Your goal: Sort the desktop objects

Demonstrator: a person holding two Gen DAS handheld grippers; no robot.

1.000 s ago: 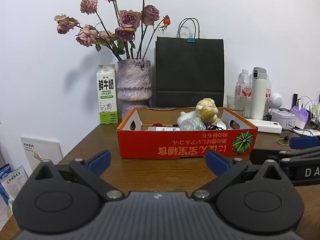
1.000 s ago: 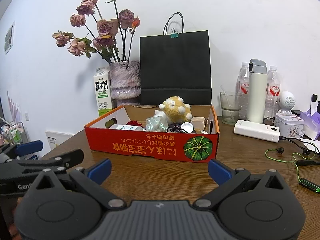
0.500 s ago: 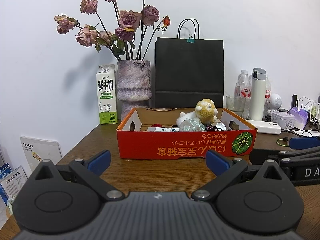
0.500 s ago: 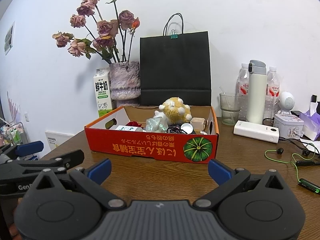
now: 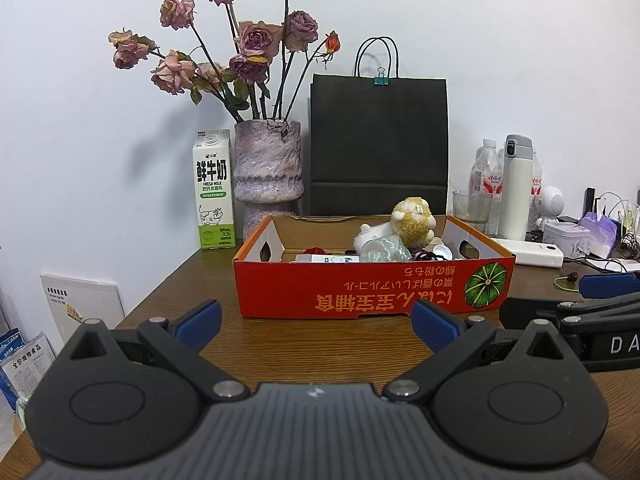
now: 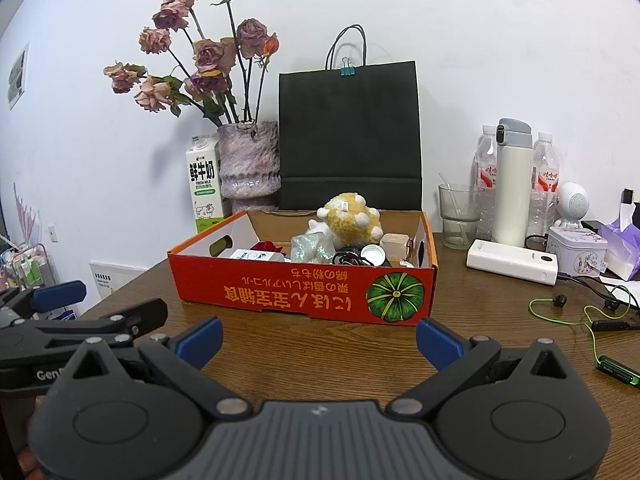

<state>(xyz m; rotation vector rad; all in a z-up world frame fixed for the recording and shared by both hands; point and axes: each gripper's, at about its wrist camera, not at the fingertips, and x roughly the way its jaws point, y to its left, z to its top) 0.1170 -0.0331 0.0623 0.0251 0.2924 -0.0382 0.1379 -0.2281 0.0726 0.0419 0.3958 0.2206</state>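
Observation:
A red cardboard box (image 5: 372, 292) sits mid-table, also in the right wrist view (image 6: 304, 290). It holds a yellow plush toy (image 5: 412, 222), a crumpled clear wrapper (image 5: 384, 250), a small white box (image 5: 324, 259), a red item, a bottle cap (image 6: 374, 255) and a black cable. My left gripper (image 5: 316, 326) is open and empty, short of the box's front. My right gripper (image 6: 318, 342) is open and empty, also short of the box. Each gripper shows at the edge of the other's view.
A vase of dried roses (image 5: 267, 168), a milk carton (image 5: 213, 194) and a black paper bag (image 5: 378, 144) stand behind the box. To the right are a glass (image 6: 460, 216), a white flask (image 6: 512, 184), water bottles, a power bank (image 6: 512, 262), a tin (image 6: 576, 248) and green earphones (image 6: 560, 302).
Both grippers have drawn back very slightly from the box. Nothing was taken hold of or let go.

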